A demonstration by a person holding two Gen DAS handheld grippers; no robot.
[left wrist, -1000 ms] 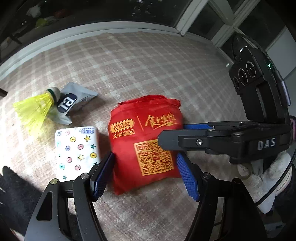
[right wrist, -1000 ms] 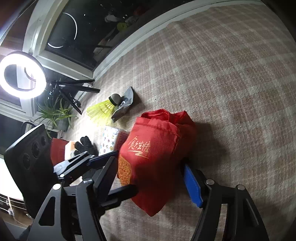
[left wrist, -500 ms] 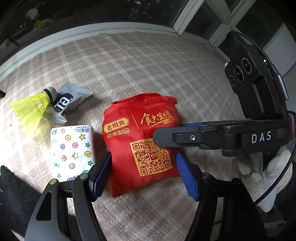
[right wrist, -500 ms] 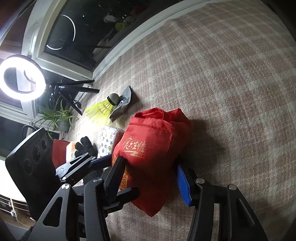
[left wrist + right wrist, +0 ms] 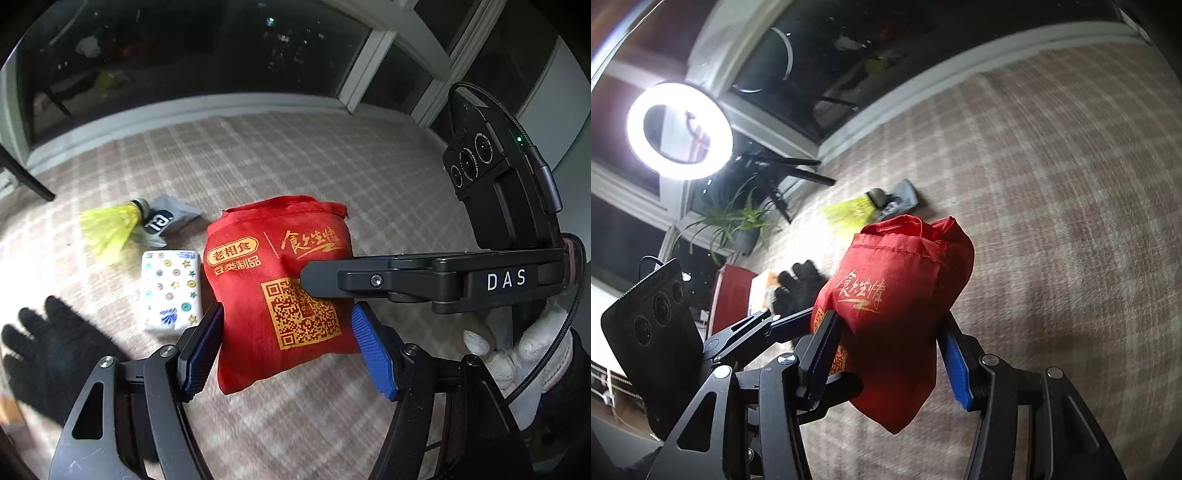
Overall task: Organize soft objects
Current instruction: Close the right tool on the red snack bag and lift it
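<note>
A red fabric bag (image 5: 280,280) with gold print and a QR code hangs lifted above the checked cloth. Both grippers squeeze it. My left gripper (image 5: 288,343) is shut on its lower part, one blue pad on each side. My right gripper (image 5: 886,354) is shut on its side, and the bag (image 5: 901,295) bulges upward between the pads. The right gripper's finger (image 5: 354,280) crosses the bag's front in the left wrist view. A white tissue pack with coloured dots (image 5: 171,291) lies on the cloth left of the bag.
A yellow shuttlecock (image 5: 109,225) and a grey sachet (image 5: 166,218) lie behind the tissue pack. A black glove (image 5: 51,350) lies at the left. A ring light (image 5: 679,131), its tripod and a potted plant (image 5: 738,225) stand by the window.
Both grippers have closed in on the red bag and raised it off the cloth. The view has pulled back, and the glove has come into the left wrist view.
</note>
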